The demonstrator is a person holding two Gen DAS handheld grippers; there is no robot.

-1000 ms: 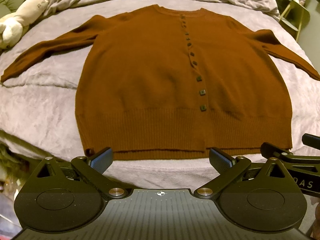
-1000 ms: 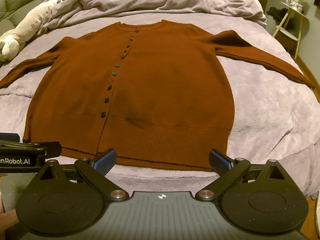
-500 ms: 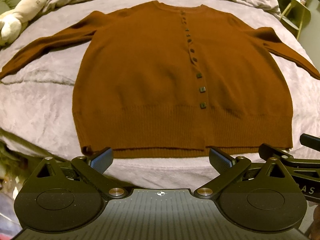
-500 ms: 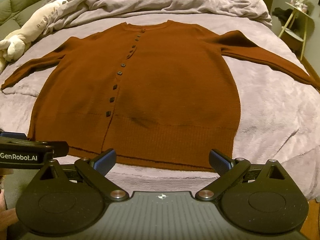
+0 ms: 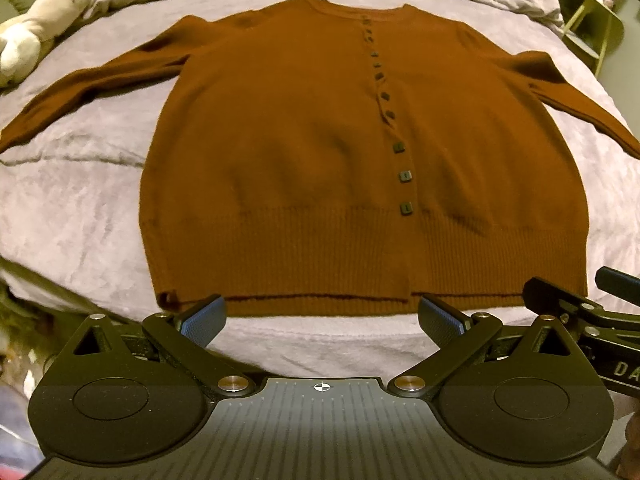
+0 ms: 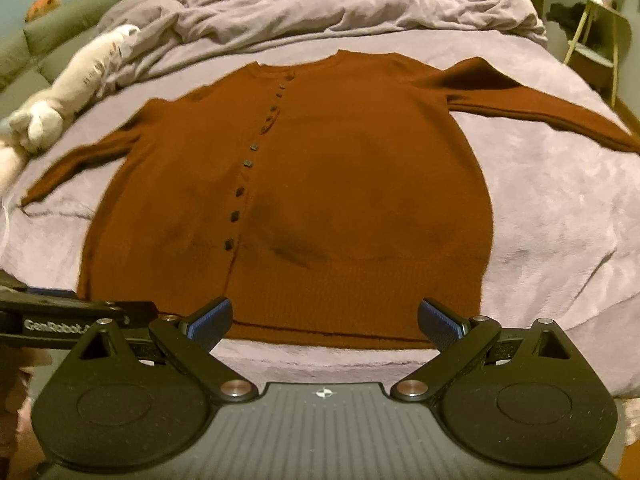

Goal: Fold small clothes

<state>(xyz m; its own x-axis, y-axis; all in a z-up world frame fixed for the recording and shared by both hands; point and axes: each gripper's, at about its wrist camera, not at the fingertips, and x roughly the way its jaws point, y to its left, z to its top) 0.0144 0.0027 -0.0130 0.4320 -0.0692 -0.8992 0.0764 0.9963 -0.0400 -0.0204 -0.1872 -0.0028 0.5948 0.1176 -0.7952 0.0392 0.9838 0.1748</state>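
Observation:
A rust-brown buttoned cardigan point(image 5: 304, 152) lies flat and face up on the bed, both sleeves spread out to the sides; it also shows in the right wrist view point(image 6: 360, 200). My left gripper point(image 5: 322, 320) is open and empty, just short of the hem's left half. My right gripper point(image 6: 324, 320) is open and empty, just short of the hem's right half. Each gripper shows at the edge of the other's view. Neither touches the cardigan.
The bed is covered by a lilac fleece blanket point(image 5: 72, 208), with a rumpled duvet point(image 6: 320, 8) at the far end. A cream plush toy point(image 6: 72, 84) lies at the far left. A small side table point(image 6: 596, 40) stands to the right of the bed.
Both grippers have moved slightly; the right view has tilted up, so the cardigan sits lower in it. The jaws stay open and the cardigan has not moved.

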